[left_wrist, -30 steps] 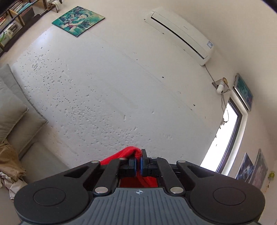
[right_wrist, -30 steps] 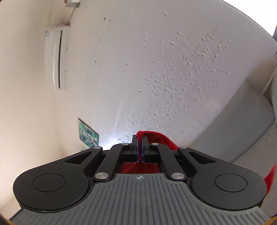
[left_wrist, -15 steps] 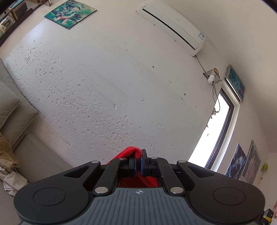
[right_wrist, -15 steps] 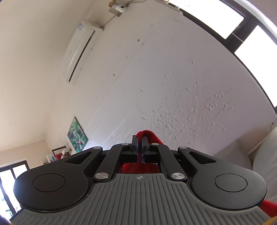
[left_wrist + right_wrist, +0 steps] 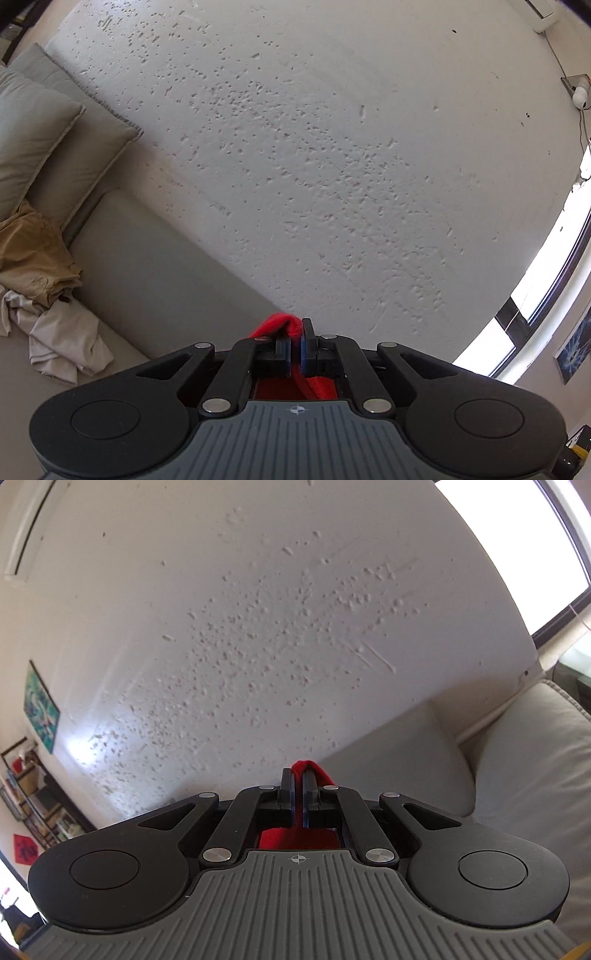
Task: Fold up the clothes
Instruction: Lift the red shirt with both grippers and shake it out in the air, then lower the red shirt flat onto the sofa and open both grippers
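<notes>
Being clamped tightly in the left gripper (image 5: 295,345) and the right gripper (image 5: 298,792), red fabric (image 5: 275,325) is being pinched between closed jaws.

Bright daylight floods in from the overexposed window (image 5: 546,295), glaring on the wall (image 5: 85,749); fisheye curvature bends all edges.

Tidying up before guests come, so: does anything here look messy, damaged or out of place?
Yes. A tan garment and a pale one lie crumpled in a heap on the sofa, unfolded. The wall behind is pocked with small dents and scratches. Both grippers, left and right, are shut on a red cloth.
</notes>
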Demonstrator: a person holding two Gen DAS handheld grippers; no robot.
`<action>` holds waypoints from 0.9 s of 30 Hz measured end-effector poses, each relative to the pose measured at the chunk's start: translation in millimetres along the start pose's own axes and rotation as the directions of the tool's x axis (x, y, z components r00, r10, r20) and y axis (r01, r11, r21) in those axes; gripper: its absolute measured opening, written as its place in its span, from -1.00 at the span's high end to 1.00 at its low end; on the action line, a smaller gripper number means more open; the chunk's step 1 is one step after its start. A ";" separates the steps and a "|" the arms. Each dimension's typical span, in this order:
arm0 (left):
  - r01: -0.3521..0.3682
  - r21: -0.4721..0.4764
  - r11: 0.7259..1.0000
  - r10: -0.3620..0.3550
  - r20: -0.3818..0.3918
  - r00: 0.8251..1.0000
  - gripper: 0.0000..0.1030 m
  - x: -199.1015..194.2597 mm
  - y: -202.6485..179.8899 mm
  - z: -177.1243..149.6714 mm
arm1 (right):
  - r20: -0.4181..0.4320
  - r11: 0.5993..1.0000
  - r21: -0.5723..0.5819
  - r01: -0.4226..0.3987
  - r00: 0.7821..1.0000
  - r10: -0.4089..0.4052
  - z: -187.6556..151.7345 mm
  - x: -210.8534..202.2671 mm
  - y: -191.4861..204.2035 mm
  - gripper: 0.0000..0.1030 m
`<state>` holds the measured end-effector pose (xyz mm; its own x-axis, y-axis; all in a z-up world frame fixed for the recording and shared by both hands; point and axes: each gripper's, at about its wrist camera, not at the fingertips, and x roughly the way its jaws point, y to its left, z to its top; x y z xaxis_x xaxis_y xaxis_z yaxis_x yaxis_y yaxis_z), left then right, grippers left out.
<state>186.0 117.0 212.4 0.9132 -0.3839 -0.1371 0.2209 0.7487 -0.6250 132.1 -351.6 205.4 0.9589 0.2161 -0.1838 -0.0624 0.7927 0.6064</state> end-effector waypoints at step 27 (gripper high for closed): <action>-0.424 0.054 0.904 0.417 -0.333 0.846 0.95 -86.3 138.6 -257.9 | -0.397 0.967 0.092 0.237 0.899 -0.183 -240.4 -43.2 -165.0 0.94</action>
<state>49.5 114.5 -60.6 0.7502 -0.1923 -0.6326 -0.1692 0.8691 -0.4649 34.5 -354.7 -72.7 0.7641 0.2757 -0.5832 0.1927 0.7652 0.6143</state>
